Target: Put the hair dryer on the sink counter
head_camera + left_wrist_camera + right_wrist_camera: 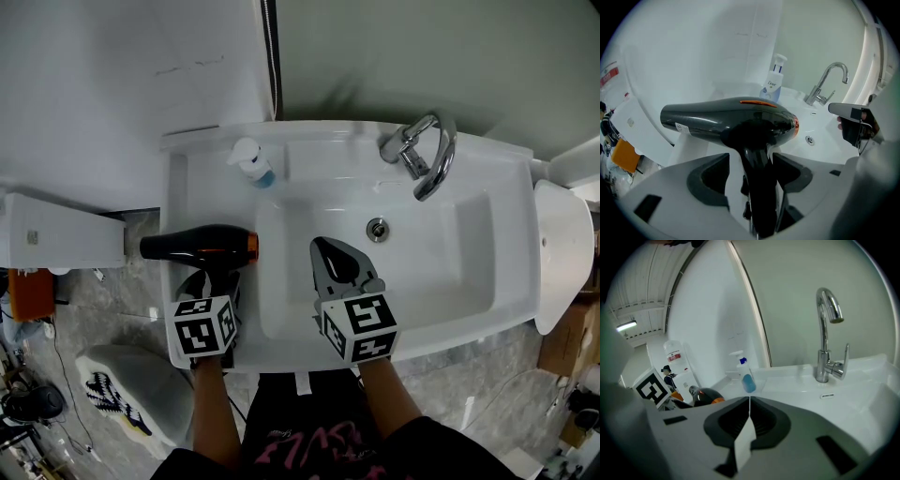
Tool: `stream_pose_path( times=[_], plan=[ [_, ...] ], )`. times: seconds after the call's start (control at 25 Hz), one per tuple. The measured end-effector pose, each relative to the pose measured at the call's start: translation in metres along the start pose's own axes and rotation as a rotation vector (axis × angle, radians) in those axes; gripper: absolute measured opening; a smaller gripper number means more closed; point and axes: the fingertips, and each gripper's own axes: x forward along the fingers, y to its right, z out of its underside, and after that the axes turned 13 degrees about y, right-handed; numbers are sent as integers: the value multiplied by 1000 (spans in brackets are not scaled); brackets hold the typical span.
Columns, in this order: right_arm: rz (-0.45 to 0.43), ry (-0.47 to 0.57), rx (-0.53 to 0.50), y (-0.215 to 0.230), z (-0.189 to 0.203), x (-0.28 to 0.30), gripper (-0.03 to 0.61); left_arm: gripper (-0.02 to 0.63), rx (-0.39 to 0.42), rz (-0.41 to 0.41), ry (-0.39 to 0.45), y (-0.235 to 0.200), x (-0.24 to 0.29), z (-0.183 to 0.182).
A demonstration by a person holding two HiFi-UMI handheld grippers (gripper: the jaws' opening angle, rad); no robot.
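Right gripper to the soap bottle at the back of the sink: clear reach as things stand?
Probably yes. The right gripper hangs over the open basin, jaws shut and empty. The soap bottle stands back-left, and the hair dryer lies left of that line. The jaws would have to open first.

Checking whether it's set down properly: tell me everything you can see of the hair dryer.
The hair dryer is glossy black plastic with an orange band at the nozzle and a white label near the rear. It lies on its side on the sink counter, nozzle toward the basin, rear overhanging the counter's left edge. Its handle runs between the open jaws of the left gripper, seemingly untouched.
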Motion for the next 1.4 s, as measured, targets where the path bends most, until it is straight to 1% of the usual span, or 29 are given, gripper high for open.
stream_pose_path(
  times=[0.32, 0.56, 0.68, 0.8, 0.84, 0.92, 0.96, 1.12, 1.4],
  plan=[
    [-20, 18, -8, -10, -9, -4, 21, 284, -13, -9, 62, -1, -16, -15],
    [-34, 36, -17, -18, -18, -10, 21, 281, -23, -28, 147, -2, -33, -32],
    [-37, 55, -22, -21, -26, -15, 21, 245, -13, -43, 188, -2, -44, -43],
    [-42, 81, -29, -26, -38, -22, 21, 179, 5, -68, 241, -4, -58, -57],
    [-43, 90, -31, -27, -43, -25, 21, 150, 13, -78, 263, -4, -64, -63],
    [-43, 108, -34, -31, -53, -32, 21, 50, 24, -106, 314, -5, -78, -75],
    [-44, 118, -36, -33, -58, -36, 21, 29, 26, -113, 340, -5, -85, -81],
    [-52, 175, -61, -38, -88, -46, 21, 12, 24, -99, 444, 2, -109, -113],
    [-58, 288, -114, -50, -140, -71, 21, 9, 64, -64, 626, 23, -160, -164]
  ],
)
